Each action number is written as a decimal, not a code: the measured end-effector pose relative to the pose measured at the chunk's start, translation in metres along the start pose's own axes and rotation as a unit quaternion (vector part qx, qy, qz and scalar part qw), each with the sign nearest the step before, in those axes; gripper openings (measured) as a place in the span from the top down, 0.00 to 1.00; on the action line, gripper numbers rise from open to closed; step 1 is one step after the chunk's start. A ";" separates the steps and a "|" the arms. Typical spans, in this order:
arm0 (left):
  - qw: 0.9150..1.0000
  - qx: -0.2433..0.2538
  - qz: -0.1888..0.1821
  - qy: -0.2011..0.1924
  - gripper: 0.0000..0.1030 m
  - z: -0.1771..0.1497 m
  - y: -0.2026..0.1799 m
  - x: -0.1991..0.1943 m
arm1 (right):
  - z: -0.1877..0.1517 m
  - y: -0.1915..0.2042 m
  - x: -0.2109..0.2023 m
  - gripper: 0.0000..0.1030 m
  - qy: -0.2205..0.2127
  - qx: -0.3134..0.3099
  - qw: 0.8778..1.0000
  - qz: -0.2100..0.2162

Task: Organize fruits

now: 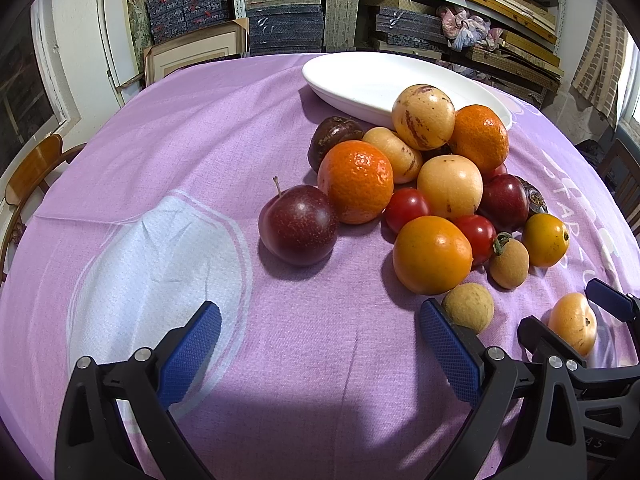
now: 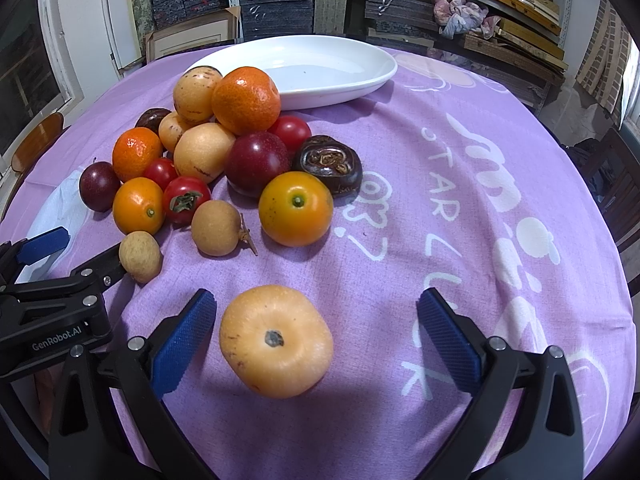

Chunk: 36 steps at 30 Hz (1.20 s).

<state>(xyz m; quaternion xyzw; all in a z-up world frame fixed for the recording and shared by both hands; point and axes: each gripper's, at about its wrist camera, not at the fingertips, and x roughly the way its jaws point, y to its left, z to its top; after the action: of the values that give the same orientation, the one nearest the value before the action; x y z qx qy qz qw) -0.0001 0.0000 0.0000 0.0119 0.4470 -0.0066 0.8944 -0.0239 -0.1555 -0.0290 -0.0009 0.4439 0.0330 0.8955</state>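
Note:
A heap of fruit lies on the purple tablecloth (image 1: pixel 200 152) in front of an empty white oval dish (image 1: pixel 360 80) (image 2: pixel 320 72): tangerines (image 1: pixel 355 182) (image 2: pixel 245 100), dark plums (image 1: pixel 298 224) (image 2: pixel 258 164), cherry tomatoes (image 1: pixel 406 208), pale yellow melons (image 1: pixel 423 117) and brown longans (image 1: pixel 468 307) (image 2: pixel 216 228). My right gripper (image 2: pixel 316 332) is open around a pale orange fruit (image 2: pixel 277 341) (image 1: pixel 573 323) that rests on the cloth, its pads not touching it. My left gripper (image 1: pixel 320 344) is open and empty over bare cloth, near the longan.
Shelves stacked with flat boxes and frames (image 1: pixel 288 20) fill the wall behind the table. A wooden chair (image 1: pixel 32 172) stands at the left edge and a dark chair (image 2: pixel 612 176) at the right. White lettering is printed on the cloth's right half (image 2: pixel 460 208).

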 end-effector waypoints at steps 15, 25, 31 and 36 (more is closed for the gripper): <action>1.000 0.002 0.001 -0.001 0.03 0.000 -0.002 -0.002 | -0.001 -0.001 0.000 0.04 0.000 0.000 1.000 0.000; 1.000 0.010 0.005 -0.003 0.03 -0.003 -0.009 -0.008 | -0.002 -0.001 -0.001 0.04 0.000 -0.001 1.000 0.000; 1.000 0.016 0.003 -0.003 0.03 -0.004 -0.011 -0.008 | -0.001 -0.002 -0.001 0.04 0.000 -0.002 1.000 0.000; 1.000 0.022 0.003 -0.004 0.03 -0.003 -0.013 -0.008 | -0.001 -0.004 -0.001 0.04 0.000 -0.002 1.000 0.001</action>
<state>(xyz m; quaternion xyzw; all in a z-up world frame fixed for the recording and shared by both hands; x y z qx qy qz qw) -0.0076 -0.0134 0.0040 0.0324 0.4429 -0.0136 0.8959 -0.0250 -0.1592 -0.0287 -0.0025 0.4438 0.0344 0.8955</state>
